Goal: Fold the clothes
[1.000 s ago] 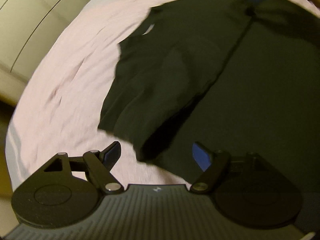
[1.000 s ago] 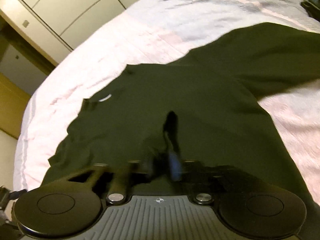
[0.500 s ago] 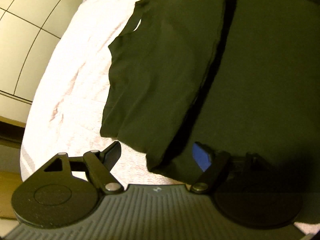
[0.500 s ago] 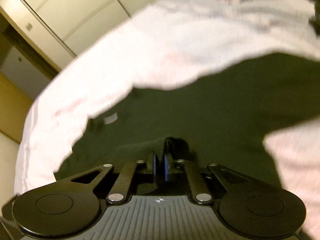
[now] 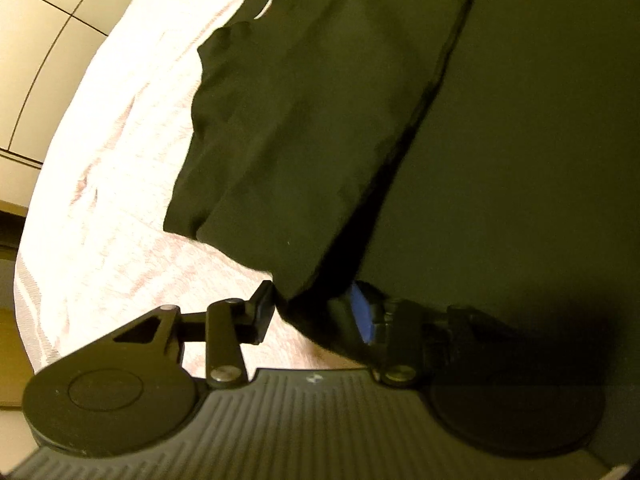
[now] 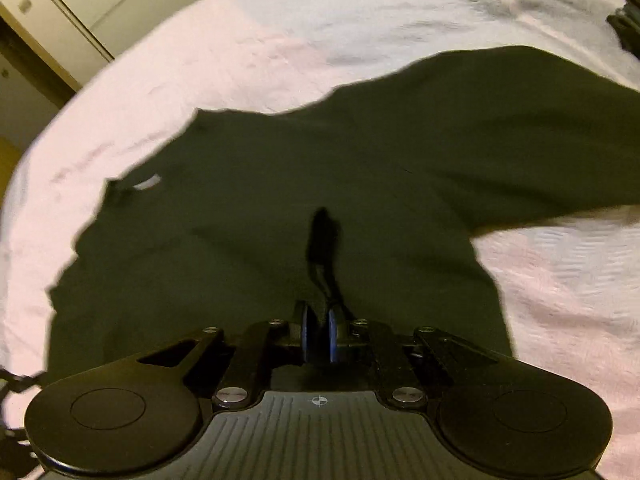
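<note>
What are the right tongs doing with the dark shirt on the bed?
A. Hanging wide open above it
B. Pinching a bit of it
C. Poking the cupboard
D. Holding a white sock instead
B: in the right wrist view the right tongs have their blue pads nearly together, with a ridge of the dark shirt pinched between them, over the pale bedsheet.

1. One dark garment (image 6: 320,184) lies on the bed.
2. One bed (image 6: 280,36), with pale pink bedding.
3. Two hand-held grippers: left hand-held gripper (image 5: 316,312), right hand-held gripper (image 6: 318,338).
</note>
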Demonstrator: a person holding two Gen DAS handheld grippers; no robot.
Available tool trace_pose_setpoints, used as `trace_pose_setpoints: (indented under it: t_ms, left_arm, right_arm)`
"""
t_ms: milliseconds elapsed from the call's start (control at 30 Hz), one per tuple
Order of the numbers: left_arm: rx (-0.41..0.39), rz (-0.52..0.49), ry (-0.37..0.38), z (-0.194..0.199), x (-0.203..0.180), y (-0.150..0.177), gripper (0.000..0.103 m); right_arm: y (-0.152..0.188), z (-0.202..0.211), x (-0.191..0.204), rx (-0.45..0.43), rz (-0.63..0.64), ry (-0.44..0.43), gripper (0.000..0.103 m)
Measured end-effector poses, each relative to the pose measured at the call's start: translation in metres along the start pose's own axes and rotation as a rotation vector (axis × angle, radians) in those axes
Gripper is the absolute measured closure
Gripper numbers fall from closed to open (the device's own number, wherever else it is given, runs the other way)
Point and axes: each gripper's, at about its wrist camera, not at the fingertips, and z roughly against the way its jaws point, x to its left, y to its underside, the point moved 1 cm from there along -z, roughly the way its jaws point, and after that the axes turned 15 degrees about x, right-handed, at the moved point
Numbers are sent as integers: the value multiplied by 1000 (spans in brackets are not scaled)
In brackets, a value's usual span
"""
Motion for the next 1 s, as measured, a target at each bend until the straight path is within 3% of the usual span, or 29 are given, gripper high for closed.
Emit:
trace_pose_setpoints:
  t_ms: [67, 100, 133, 367, 567, 800, 1000]
  left_arm:
    - [-3, 9, 8, 5, 3, 4, 65]
    - [-5, 13, 12, 7, 4, 6, 65]
    - [-6, 18, 16, 10, 5, 8, 63]
    - [-43, 53, 41, 33, 15, 17, 55]
    - [-87, 38, 63, 50, 8, -7, 53]
    - [-85, 39, 17, 94, -17, -63, 51]
    - [-23, 7, -5, 127, -60, -120, 47]
  right_arm:
    - [4, 7, -1, -7, -14, 20, 83]
    - [7, 12, -2, -10, -22, 33, 67]
    - [10, 17, -3, -13, -30, 46, 58]
    - [47, 72, -33, -88, -177, 70, 55]
    - [74, 137, -92, -215, -336, 95, 54]
    - [67, 182, -209, -357, -513, 61, 53]
    - [31, 175, -316, -387, -630, -4, 53]
